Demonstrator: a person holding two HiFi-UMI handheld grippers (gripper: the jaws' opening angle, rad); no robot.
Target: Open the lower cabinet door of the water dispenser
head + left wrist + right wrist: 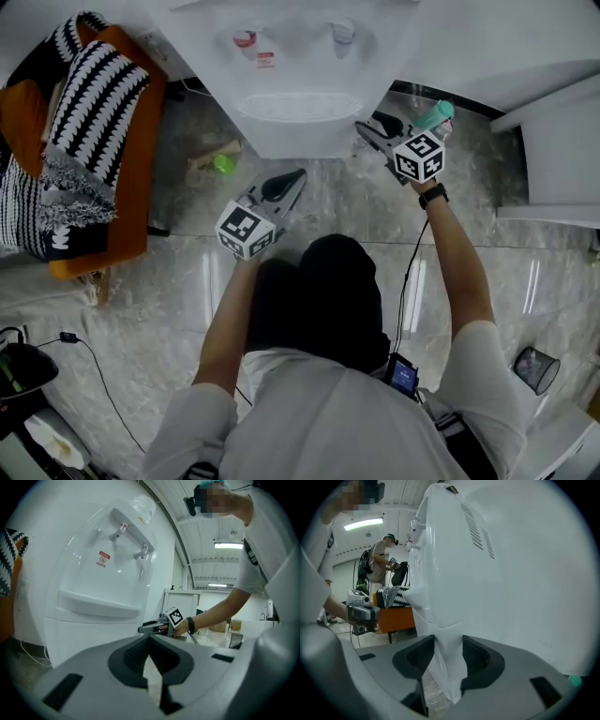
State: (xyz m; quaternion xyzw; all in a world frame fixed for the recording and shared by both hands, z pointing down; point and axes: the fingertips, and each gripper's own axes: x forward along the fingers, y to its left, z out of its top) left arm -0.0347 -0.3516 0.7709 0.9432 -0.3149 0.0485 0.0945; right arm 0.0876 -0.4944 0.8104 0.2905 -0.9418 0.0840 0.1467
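Observation:
The white water dispenser [300,84] stands on the marble floor at the top middle of the head view. Its lower cabinet door [89,634] lies below the drip shelf, flat against the body. My right gripper [364,131] is at the dispenser's right front corner. In the right gripper view its jaws stand apart, and the door's white corner edge [445,667] runs between the right gripper [447,653] pads. My left gripper [298,178] hovers in front of the dispenser, apart from it. Its tips meet with nothing held in the left gripper [149,639].
An orange chair with a black-and-white blanket [84,141] stands left of the dispenser. A green item [223,163] lies on the floor beside it, and a teal bottle [434,114] behind my right hand. White furniture [553,159] is at the right, a mesh bin [536,367] lower right.

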